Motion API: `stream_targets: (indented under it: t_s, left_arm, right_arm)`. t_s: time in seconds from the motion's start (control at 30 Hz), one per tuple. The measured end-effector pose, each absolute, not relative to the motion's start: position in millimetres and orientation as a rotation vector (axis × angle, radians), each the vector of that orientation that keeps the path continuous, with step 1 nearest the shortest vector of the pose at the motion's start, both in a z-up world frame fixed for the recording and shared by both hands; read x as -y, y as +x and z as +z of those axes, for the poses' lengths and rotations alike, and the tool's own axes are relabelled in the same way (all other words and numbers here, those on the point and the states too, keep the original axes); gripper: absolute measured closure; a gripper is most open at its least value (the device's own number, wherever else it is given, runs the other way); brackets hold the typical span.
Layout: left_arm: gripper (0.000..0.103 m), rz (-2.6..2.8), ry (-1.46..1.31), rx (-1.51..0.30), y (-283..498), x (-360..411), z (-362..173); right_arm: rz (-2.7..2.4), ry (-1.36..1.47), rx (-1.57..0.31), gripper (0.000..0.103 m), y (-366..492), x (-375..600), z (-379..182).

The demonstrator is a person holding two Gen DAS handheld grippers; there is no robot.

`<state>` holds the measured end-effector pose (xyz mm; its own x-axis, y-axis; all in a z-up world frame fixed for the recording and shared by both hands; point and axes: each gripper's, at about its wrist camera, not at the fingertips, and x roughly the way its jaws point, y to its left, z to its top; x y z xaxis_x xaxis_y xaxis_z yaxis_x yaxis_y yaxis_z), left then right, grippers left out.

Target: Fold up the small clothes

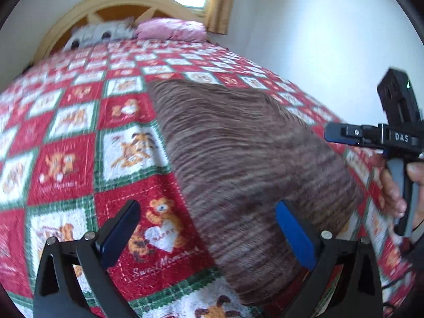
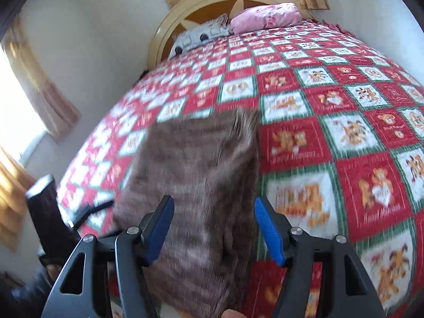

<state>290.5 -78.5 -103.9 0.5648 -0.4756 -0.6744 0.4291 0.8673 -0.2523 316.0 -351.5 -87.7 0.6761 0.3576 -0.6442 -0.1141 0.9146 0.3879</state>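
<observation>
A brown striped knit garment [image 1: 238, 164] lies flat on the red, white and green patchwork bedspread [image 1: 66, 164]. My left gripper [image 1: 206, 228] is open just above the bedspread, with its right finger over the garment's left edge. In the right wrist view the garment [image 2: 198, 175] is a long folded strip running away from me. My right gripper [image 2: 214, 228] is open with the garment's near end between its fingers. The right gripper also shows in the left wrist view [image 1: 344, 132], held by a hand beside the garment's right side.
A pink pillow [image 1: 172, 29] and a grey patterned pillow [image 1: 100, 33] lie against the yellow headboard [image 1: 127, 0]. White walls flank the bed. Curtained windows [image 2: 23, 106] let in bright light. The left gripper's body [image 2: 53, 212] shows at the bed's left edge.
</observation>
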Motion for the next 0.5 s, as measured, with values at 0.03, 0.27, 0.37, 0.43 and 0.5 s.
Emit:
stream_targets:
  t_s: [0.03,0.27,0.37,0.43,0.5]
  left_arm:
    - [0.000,-0.536,-0.089,-0.817,292,75,-105]
    - [0.012,-0.599,-0.104,-0.891,305,89,-111]
    - [0.019,-0.657,-0.149,-0.945,314,94,-115]
    - [0.019,-0.679,-0.186,-0.980,322,96,-120]
    - [0.019,-0.684,-0.198,-0.977,323,98,-119]
  right_arm:
    - [0.265,0.351,-0.774,0.039,323,355,-86]
    - [0.261,0.486,-0.858,0.039,395,378,-116]
    - [0.312,0.577,-0.882,0.039,414,382,-133]
    - [0.374,0.627,-0.874,0.048,420,380,-137]
    - [0.412,0.629,-0.889,0.050,424,372,-140]
